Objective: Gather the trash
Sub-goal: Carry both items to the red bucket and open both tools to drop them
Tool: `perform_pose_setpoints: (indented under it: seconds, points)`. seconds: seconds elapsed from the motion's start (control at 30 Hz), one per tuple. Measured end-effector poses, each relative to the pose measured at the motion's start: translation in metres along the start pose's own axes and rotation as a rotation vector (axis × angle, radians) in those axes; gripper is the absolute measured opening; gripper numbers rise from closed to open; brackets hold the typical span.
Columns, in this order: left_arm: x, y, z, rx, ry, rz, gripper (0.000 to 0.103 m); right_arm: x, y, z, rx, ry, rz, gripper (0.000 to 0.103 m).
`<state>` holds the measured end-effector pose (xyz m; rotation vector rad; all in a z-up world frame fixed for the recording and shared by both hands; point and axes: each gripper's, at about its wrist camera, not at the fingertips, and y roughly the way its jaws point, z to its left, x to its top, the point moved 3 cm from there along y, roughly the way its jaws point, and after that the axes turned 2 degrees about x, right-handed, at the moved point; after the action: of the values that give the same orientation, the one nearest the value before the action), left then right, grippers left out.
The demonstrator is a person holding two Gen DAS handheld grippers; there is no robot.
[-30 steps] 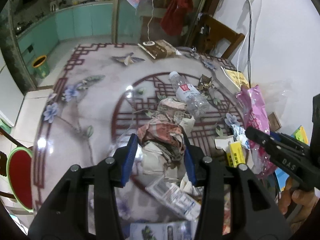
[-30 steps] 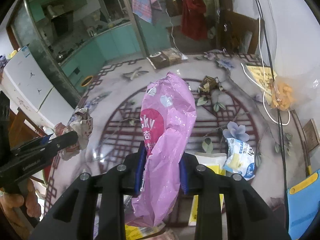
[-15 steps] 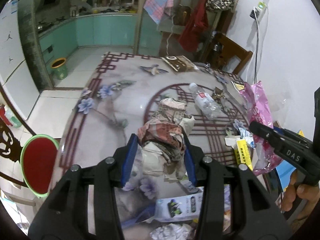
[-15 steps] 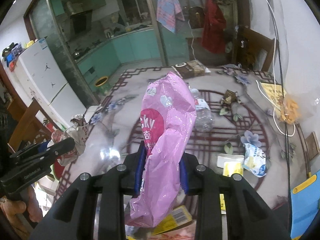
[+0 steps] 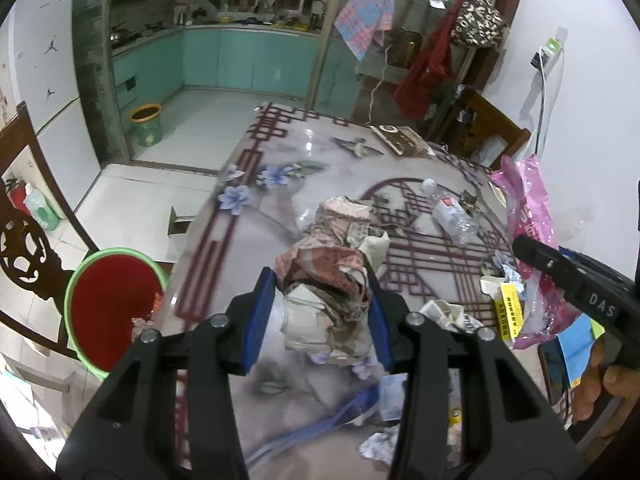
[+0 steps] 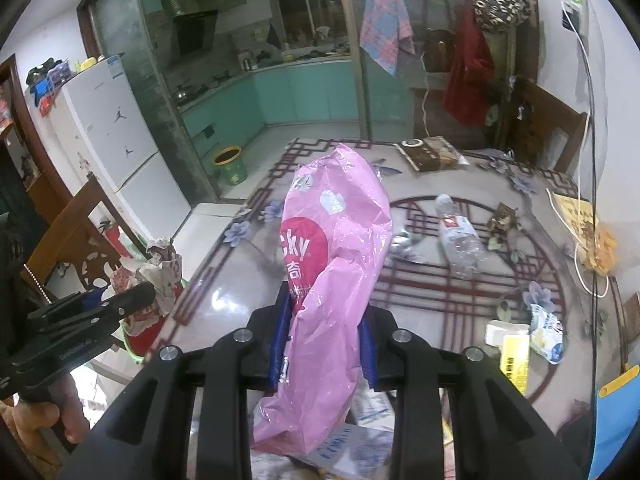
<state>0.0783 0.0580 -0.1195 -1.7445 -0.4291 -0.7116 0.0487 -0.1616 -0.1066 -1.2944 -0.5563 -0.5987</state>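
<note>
My left gripper (image 5: 322,300) is shut on a wad of crumpled paper (image 5: 334,264), held above the table's near left part; the wad also shows at the left of the right wrist view (image 6: 160,272). My right gripper (image 6: 324,332) is shut on a pink plastic bag (image 6: 332,264), held above the table; the bag also shows at the right of the left wrist view (image 5: 532,232). A red bin with a green rim (image 5: 110,300) stands on the floor left of the table, below and left of the wad.
The patterned table (image 5: 248,240) holds a clear plastic bottle (image 6: 458,236), a yellow packet (image 6: 514,360), a blue-white wrapper (image 6: 546,330) and paper scraps (image 5: 380,444) near its front edge. A carved wooden chair (image 5: 24,240) stands at left. A green bucket (image 5: 147,124) stands on the floor.
Both grippers have risen and drawn back toward the table's near left side with their loads. The red bin has come further into view at the left.
</note>
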Motion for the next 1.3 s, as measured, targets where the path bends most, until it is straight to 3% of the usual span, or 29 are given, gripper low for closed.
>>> perform_pose_setpoints:
  seconds: [0.63,1.3]
  points:
    - [-0.005,-0.006,0.153,0.074,-0.097,0.041,0.042,-0.002,0.055,0.141,0.073,-0.076,0.083,0.029]
    - [-0.014,-0.002,0.293,0.194,-0.212,0.092,0.042,-0.018,0.192,0.296,0.309,-0.166,0.324,0.03]
